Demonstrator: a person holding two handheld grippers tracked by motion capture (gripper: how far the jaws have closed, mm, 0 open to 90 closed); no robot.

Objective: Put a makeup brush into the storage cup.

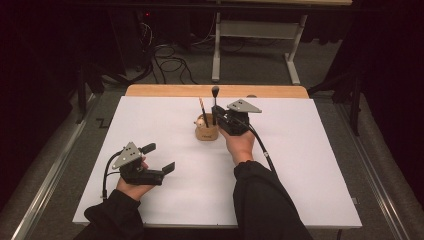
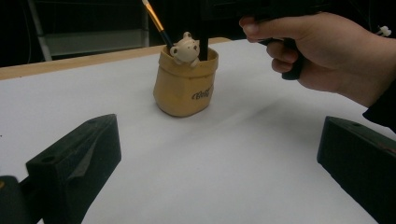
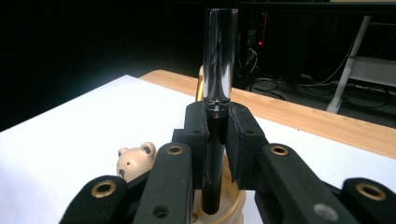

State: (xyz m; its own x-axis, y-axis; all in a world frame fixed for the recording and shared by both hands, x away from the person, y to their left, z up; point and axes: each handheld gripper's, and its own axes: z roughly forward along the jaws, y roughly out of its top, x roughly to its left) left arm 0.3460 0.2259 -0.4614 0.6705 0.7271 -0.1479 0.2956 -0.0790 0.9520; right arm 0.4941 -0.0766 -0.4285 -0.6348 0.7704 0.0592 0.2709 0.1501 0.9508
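A dark room with cables and a stand's legs lies beyond the bench (image 1: 150, 200), whose top is covered in white with a wooden strip along the far edge. The right tool (image 3: 217, 140) is pressed together on a black pen (image 3: 215, 154) with a clear cap, pinching its barrel upright; the pen's lower end already sits inside the mouth of the tan holder (image 2: 184, 86). In the high view the right tool (image 1: 220, 117) hangs just beside and over the holder (image 1: 206, 132) near the middle of the bench. A small bear figure (image 2: 185, 46) perches on the holder's rim, and a paintbrush (image 2: 156, 21) leans out of it at a slant.

The left tool (image 1: 157, 160) rests well apart near the bench's front left, jaws spread wide and holding nothing.

The step in hand looks like setting the pen down into the holder. Next, the pen probably needs lowering until it bottoms out, kept clear of the bear and the brush; then the jaws should spread and the tool lift straight up so the holder is not tipped.
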